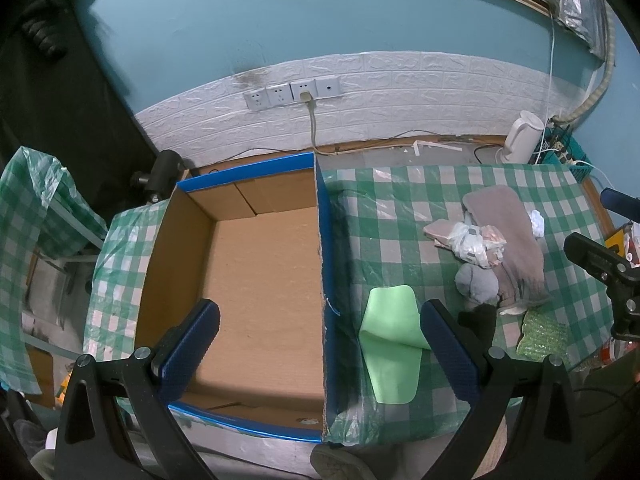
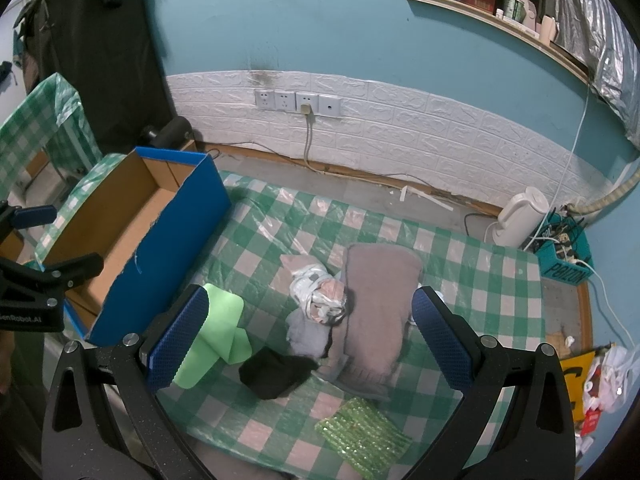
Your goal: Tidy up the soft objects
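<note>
An empty blue cardboard box [image 1: 256, 280] [image 2: 160, 264] stands at the left of the checked table. Right of it lies a folded green cloth [image 1: 394, 344] [image 2: 218, 332]. Further right is a heap: a taupe towel [image 1: 508, 240] [image 2: 376, 308], a crumpled plastic bag [image 1: 472, 244] [image 2: 320, 292], a grey cloth [image 1: 478, 284] [image 2: 308, 332], a black cloth [image 2: 276, 372] and a green sparkly sponge cloth [image 1: 544, 336] [image 2: 360, 436]. My left gripper [image 1: 320, 344] is open above the box's right wall. My right gripper [image 2: 310, 340] is open above the heap.
A white kettle [image 1: 522, 140] [image 2: 516, 220] and a teal basket of cables [image 2: 564, 256] stand on the floor behind the table. Wall sockets with a plugged cord [image 1: 308, 96] are on the back wall. A checked covered chair [image 1: 32, 208] stands at the left.
</note>
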Demonstrator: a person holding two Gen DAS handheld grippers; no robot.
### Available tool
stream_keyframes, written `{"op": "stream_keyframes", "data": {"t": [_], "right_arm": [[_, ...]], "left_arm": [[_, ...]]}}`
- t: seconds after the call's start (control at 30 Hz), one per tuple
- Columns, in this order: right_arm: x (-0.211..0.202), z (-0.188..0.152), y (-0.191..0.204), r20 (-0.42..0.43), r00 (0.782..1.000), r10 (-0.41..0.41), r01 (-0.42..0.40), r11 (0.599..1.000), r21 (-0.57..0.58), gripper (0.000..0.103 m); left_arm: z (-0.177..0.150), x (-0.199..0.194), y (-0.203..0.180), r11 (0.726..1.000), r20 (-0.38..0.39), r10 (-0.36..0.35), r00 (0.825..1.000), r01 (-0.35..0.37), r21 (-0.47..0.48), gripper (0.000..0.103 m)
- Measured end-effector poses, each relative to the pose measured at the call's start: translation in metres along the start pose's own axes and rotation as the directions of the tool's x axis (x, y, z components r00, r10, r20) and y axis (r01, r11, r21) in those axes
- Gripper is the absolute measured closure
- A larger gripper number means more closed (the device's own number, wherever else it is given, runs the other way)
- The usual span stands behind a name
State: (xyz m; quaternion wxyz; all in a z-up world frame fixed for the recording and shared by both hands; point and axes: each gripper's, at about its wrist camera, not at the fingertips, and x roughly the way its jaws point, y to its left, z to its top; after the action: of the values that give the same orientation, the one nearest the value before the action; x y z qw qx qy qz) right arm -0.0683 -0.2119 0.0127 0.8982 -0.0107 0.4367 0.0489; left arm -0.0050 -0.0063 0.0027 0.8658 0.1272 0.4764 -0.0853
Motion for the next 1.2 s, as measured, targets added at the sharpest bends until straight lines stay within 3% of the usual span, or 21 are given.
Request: {"op": "stream_keyframes", "data": {"t": [1.2], "right_arm": [[0.001, -0.002, -0.006, -0.005, 1.000, -0.002, 0.002, 1.000, 0.004, 0.002]], "left_arm": [[-0.007, -0.002, -0.008, 1.000, -0.006, 0.001, 1.000, -0.001, 0.012, 0.002]]}}
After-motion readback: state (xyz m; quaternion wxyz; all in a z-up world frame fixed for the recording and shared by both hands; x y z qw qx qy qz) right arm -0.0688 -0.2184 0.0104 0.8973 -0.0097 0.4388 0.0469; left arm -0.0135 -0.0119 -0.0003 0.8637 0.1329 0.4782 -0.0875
